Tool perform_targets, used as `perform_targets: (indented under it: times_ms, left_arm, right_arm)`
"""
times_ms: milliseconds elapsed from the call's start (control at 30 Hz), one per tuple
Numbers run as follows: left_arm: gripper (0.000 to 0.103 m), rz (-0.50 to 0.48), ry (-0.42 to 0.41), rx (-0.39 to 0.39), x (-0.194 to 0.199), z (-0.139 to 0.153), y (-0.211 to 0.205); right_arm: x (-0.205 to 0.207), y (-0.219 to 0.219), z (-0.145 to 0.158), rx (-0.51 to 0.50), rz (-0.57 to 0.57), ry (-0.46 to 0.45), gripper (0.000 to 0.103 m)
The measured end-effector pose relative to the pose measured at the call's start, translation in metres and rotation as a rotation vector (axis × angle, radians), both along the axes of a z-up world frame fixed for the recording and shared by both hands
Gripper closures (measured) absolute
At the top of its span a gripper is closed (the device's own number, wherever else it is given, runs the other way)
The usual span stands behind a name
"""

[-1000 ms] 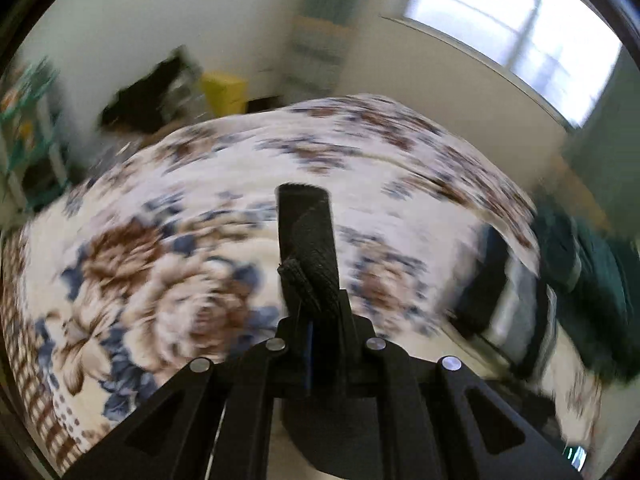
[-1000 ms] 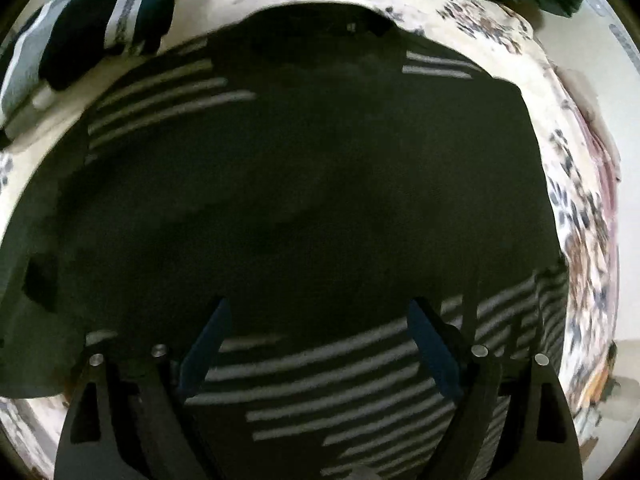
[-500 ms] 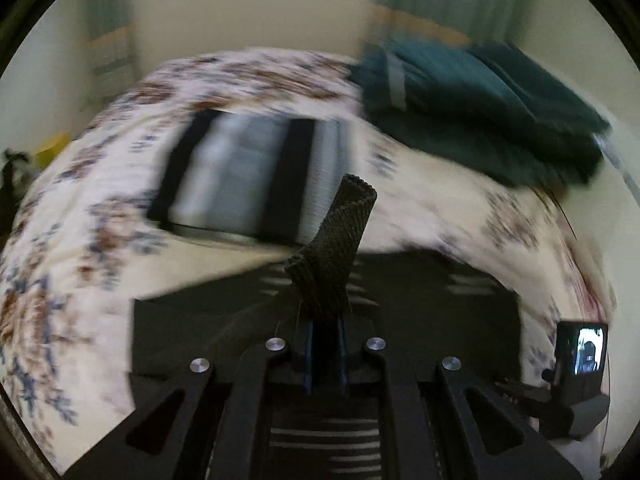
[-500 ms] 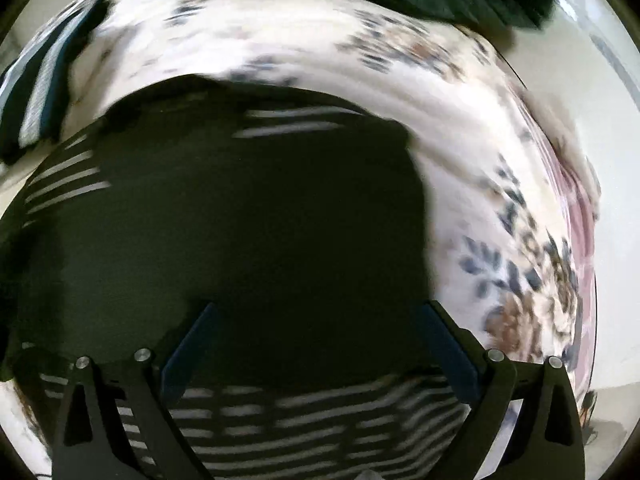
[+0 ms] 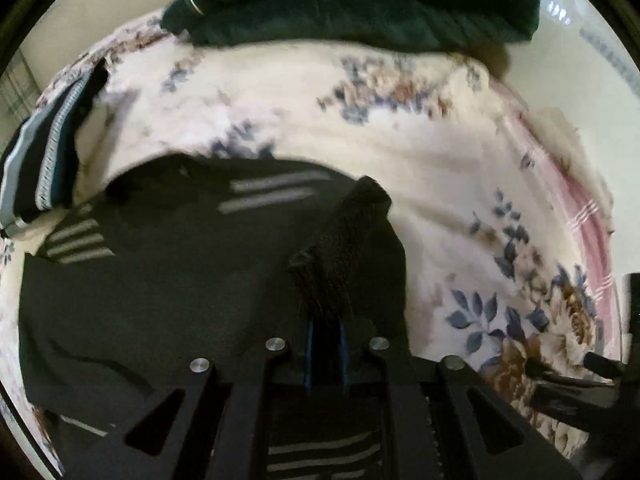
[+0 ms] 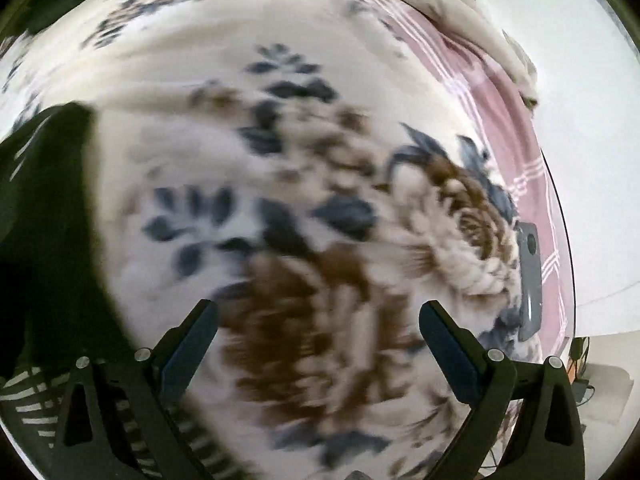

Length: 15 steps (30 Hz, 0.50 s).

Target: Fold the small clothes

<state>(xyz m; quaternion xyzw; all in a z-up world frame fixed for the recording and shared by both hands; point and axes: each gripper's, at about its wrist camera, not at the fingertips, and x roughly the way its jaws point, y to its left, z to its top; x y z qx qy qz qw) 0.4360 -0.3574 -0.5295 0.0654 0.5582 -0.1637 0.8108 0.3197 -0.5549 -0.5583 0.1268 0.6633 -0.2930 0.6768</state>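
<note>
A black garment with thin grey stripes lies spread on the floral bedspread, below and to the left of my left gripper. My left gripper points steeply down, its jaws nearly together and just opening. A stiff strip of black knit cloth sticks out from between them. My right gripper stands wide open over the bare floral bedspread with nothing between its fingers. Only the black garment's edge shows, at the left of the right wrist view.
A folded dark garment with pale stripes lies at the left of the bed. A heap of dark green blankets fills the far end. A pink checked sheet runs along the right edge. A grey device lies near it.
The left view swung from the far floral bedspread to above the black garment, the knit strip still in the jaws. The right gripper slid right, off the garment onto bare bedspread, and opened a little wider.
</note>
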Motion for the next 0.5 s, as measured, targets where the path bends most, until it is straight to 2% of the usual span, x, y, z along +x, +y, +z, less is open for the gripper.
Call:
perform_targets:
  times_ms: [67, 100, 167, 200, 233, 267, 300, 333, 433, 500]
  left_arm:
    - [0.091, 0.026, 0.014, 0.034, 0.002, -0.009, -0.004]
    - [0.091, 0.042, 0.008, 0.028, 0.001, -0.009, 0.001]
    - [0.075, 0.074, -0.022, 0.016, -0.003, -0.004, 0.013]
    - [0.043, 0.092, -0.036, 0.016, -0.005, 0.000, 0.023]
    - [0.013, 0.127, -0.047, 0.016, -0.007, 0.007, 0.042]
    - [0.010, 0.154, -0.059, 0.020, -0.010, 0.010, 0.053]
    - [0.010, 0.205, -0.080, 0.036, -0.015, 0.017, 0.079]
    - [0.010, 0.236, -0.085, 0.056, -0.019, 0.020, 0.096]
    - [0.010, 0.379, -0.103, 0.157, -0.038, 0.024, 0.172]
    - [0.010, 0.462, -0.088, 0.213, -0.049, 0.020, 0.217]
  right_arm:
    - [-0.006, -0.018, 0.004, 0.068, -0.021, -0.026, 0.001]
    - [-0.007, -0.026, 0.007, 0.120, -0.028, -0.049, 0.001]
    - [-0.009, -0.036, 0.019, 0.225, -0.033, -0.116, 0.002]
    - [-0.008, -0.040, 0.024, 0.283, -0.031, -0.158, 0.009]
    - [-0.006, -0.043, 0.029, 0.345, -0.027, -0.199, 0.026]
    - [-0.003, -0.046, 0.032, 0.396, -0.027, -0.223, 0.036]
    - [0.003, -0.046, 0.034, 0.459, -0.025, -0.241, 0.050]
    - [0.010, -0.044, 0.036, 0.525, -0.022, -0.259, 0.054]
    - [0.041, -0.030, 0.036, 0.678, 0.017, -0.314, 0.053]
    - [0.068, -0.007, 0.032, 0.737, 0.057, -0.315, 0.053]
